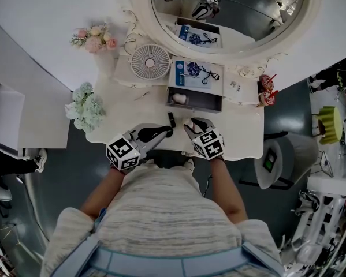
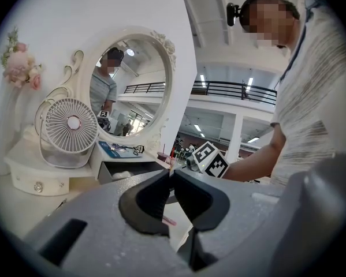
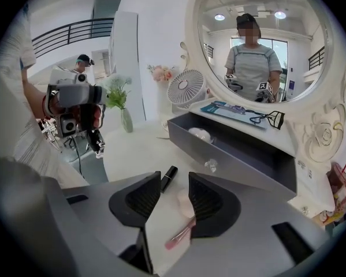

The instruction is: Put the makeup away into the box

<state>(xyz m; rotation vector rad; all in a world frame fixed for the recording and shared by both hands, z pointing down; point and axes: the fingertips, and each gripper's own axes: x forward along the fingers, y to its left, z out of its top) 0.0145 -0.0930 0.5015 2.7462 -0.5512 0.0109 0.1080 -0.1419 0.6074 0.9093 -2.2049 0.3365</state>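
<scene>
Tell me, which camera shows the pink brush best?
The right gripper view: the brush lies close up between the open fingers, most of its handle clear. The left gripper view shows only a pink sliver behind its shut fingers. The head view does not show it.

Bright, even indoor light; ceiling lamps (image 3: 219, 17) gleam in mirror (image 3: 288, 68); soft shadows; fisheye bending, black corners on gripper views.
</scene>
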